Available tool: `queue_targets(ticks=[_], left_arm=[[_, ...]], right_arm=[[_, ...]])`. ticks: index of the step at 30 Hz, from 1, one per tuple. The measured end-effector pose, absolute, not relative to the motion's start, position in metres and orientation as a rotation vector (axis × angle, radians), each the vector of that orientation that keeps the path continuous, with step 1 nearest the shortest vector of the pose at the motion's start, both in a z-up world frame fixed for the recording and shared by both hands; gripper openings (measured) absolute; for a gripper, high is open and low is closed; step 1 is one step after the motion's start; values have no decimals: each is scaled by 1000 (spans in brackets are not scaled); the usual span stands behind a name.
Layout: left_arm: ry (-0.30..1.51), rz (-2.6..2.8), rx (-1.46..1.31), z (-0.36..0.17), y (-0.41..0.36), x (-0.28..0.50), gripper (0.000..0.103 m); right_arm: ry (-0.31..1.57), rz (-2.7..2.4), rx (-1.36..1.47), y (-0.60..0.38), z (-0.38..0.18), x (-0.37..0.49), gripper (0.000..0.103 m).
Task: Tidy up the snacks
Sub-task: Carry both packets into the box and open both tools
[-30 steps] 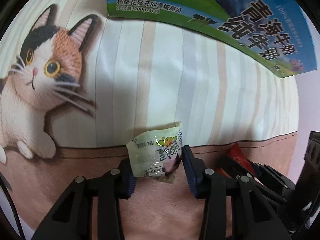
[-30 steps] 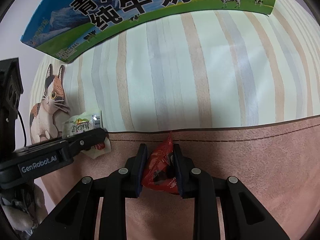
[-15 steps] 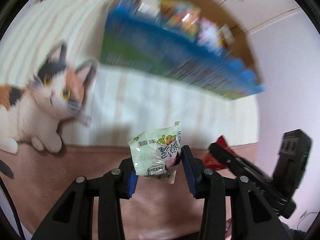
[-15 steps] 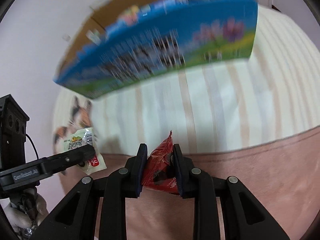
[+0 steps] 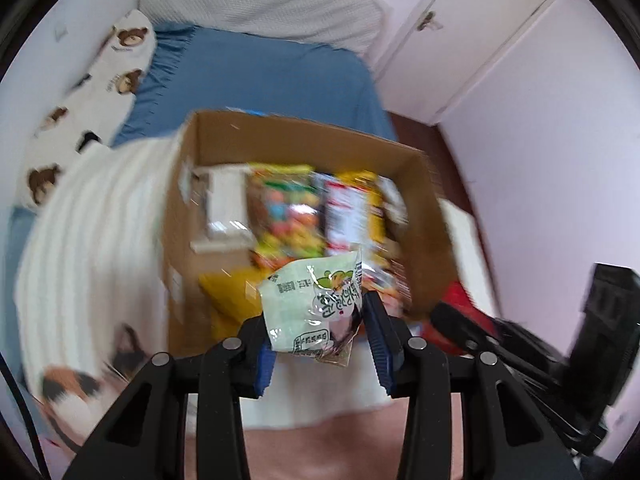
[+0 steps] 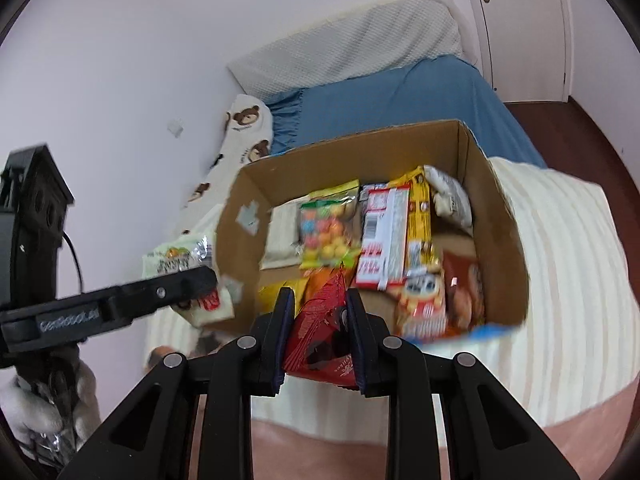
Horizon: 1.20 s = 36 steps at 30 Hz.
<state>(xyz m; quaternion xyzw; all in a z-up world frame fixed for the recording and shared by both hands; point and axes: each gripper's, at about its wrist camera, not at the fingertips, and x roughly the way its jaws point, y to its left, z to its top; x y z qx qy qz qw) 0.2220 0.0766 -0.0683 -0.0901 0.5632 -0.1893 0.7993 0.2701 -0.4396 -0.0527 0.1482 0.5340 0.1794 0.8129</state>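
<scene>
My left gripper (image 5: 320, 328) is clamped on a pale green snack packet (image 5: 314, 312), the blue pads pressing its lower sides while most of the wrapper stands up above my fingertips. My right gripper (image 6: 320, 320) is closed tight on a red triangular snack packet (image 6: 320, 340), which fills the narrow gap between its fingers and pokes out past the tips.

Straight ahead of both tools, and below them, sits the open cardboard box (image 6: 496, 216). From my right tool I look down into it: a colourful candy bag (image 6: 326, 232) lies just beyond my fingertips, a red and white pack (image 6: 384, 240) to the right of that, then yellow wrappers (image 6: 418, 204) and a brown bag (image 6: 464, 288) nearer the right wall. A flat white packet (image 6: 284, 232) lies toward the box's left side. From my left tool the box contents are smeared by blur, so I can only make out bright wrappers there.

My left tool appears off to the left of my right one, outside the box's left wall, its green packet beside that wall. The box rests on a cream striped blanket (image 6: 560, 280). Beyond the box stretches a blue bedsheet (image 5: 260, 76) with a bear-print pillow (image 5: 96, 92) along its left, and a white door (image 5: 480, 28) far ahead to the right.
</scene>
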Motion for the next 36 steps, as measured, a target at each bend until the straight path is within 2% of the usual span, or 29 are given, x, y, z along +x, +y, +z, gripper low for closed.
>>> queue_targets(ticks=[6, 10, 11, 12, 13, 14, 15, 16, 17, 20, 21, 22, 26, 36], left_arm=[[1293, -269, 25, -123, 68, 281, 37], [1397, -235, 66, -165, 64, 304, 38], [1420, -234, 57, -169, 64, 306, 41], [1448, -215, 50, -177, 64, 307, 49], [1479, -198, 47, -183, 63, 308, 51], [1492, -212, 35, -185, 62, 308, 53], [1492, -235, 18, -187, 61, 307, 54], [1481, -236, 23, -187, 59, 304, 56], [1473, -241, 23, -185, 59, 302, 60], [1441, -252, -2, -181, 59, 289, 69], [1421, -254, -12, -179, 60, 285, 79], [1408, -260, -13, -176, 60, 282, 84], [1374, -236, 42, -169, 62, 267, 94], [1297, -222, 9, -137, 62, 242, 94]], right_arm=[[1270, 353, 229, -420, -108, 315, 28], [1407, 350, 207, -409, -146, 332, 29], [1434, 352, 199, -407, -151, 333, 29], [1464, 354, 189, -406, -157, 335, 30], [1471, 345, 184, -407, -159, 336, 38], [1477, 342, 185, -408, -159, 337, 57], [1484, 344, 184, -410, -160, 338, 67], [1482, 332, 182, -413, -159, 339, 84], [1477, 316, 177, -417, -158, 339, 90], [1486, 268, 154, -430, -159, 341, 91], [1487, 247, 140, -435, -160, 341, 92], [1485, 233, 127, -438, -159, 340, 93], [1472, 180, 105, -458, -155, 339, 94], [1402, 140, 100, -474, -128, 323, 96]])
